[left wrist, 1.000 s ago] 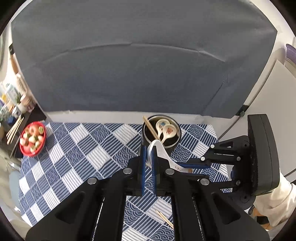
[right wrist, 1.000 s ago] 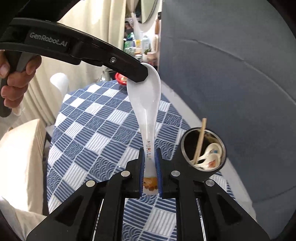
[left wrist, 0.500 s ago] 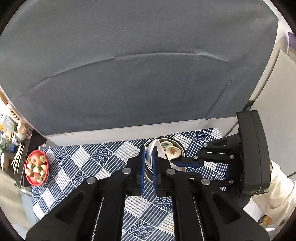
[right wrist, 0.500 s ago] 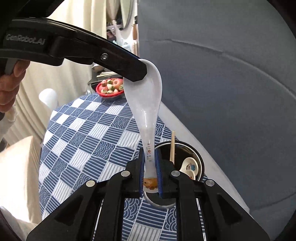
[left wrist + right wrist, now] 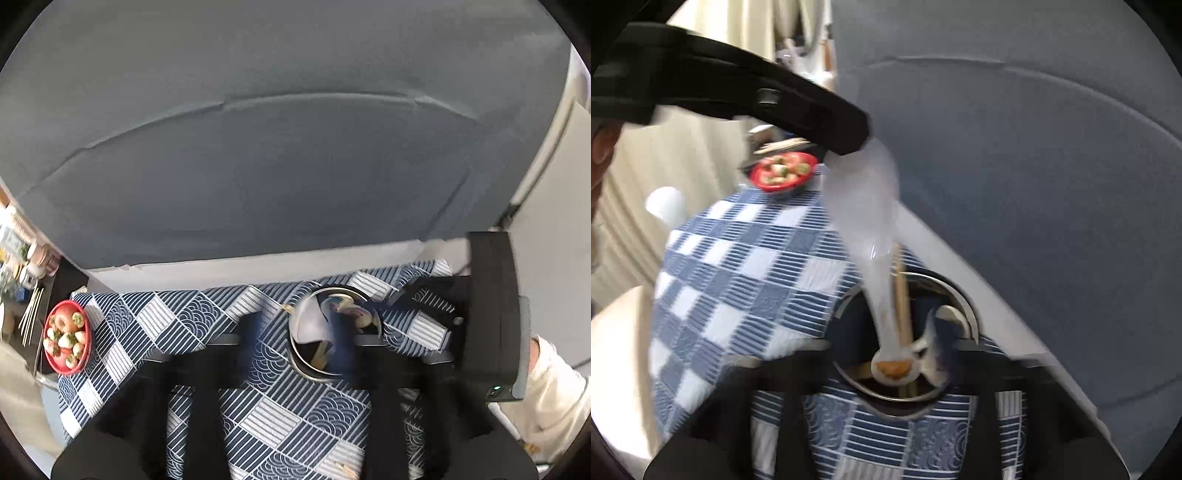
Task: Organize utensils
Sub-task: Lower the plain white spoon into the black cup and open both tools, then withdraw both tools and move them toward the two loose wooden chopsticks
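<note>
Spoon (image 5: 875, 258) now drops handle-first into the metal cup (image 5: 960, 306) on the bench, both the left claw (image 5: 295, 332) and right claw (image 5: 890, 350) having sprung wide open and empty since half a second ago, so this utensil counts as stowed.

Both grippers (image 5: 295, 332) motion-blurred; spoon (image 5: 864, 206) smeared; grip state unclear.

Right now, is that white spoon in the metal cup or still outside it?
Partly in. The spoon hangs handle-down with its lower end inside the cup, beside a chopstick; its bowl sticks out above the rim.
</note>
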### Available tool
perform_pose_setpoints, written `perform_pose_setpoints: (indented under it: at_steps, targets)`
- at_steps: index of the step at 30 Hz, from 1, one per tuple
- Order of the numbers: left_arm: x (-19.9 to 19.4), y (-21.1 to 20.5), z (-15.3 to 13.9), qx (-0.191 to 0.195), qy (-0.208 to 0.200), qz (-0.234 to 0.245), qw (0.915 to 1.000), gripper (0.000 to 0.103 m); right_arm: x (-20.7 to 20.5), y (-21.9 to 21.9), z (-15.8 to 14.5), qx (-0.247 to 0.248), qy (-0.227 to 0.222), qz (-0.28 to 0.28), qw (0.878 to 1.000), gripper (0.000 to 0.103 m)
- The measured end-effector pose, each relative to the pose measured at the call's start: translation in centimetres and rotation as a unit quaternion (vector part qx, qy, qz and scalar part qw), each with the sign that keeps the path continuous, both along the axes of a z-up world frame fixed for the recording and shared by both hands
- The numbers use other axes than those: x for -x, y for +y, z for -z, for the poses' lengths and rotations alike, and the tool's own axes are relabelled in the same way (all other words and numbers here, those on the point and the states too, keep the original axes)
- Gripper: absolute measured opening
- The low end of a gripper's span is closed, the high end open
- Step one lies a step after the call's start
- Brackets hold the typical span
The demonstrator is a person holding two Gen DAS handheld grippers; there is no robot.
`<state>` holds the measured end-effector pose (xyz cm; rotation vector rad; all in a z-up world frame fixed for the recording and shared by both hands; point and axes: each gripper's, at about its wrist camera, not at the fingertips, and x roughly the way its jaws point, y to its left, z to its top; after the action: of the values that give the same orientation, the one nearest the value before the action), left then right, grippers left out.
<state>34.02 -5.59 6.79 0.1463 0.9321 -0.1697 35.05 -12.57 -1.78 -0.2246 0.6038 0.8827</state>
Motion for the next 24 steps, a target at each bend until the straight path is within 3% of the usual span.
perform_pose_setpoints:
  at_steps: [1, 4, 12, 24]
  targets:
    - [0.5, 0.4, 0.0, -0.008, -0.017, -0.017, 0.9997, 0.092, 0.4, -0.6, 0.0, -0.010, -0.013, 0.006, 1.000, 0.083]
    - [2.0, 1.6, -0.2, 0.015, -0.044, -0.030, 0.9985, 0.097, 1.2, -3.0, -0.7, -0.029, -0.037, 0.027, 0.999, 0.089]
    - [6.2, 6.2, 2.1, 0.054, -0.024, -0.106, 0.9925, 0.097, 2.0, -6.5, -0.2, -0.010, -0.023, 0.065, 0.998, 0.091]
    - [13.1, 10.2, 4.9, 0.094, 0.002, -0.190, 0.9773, 0.097, 6.4, -5.2, 3.1, 0.040, 0.002, 0.048, 0.998, 0.091]
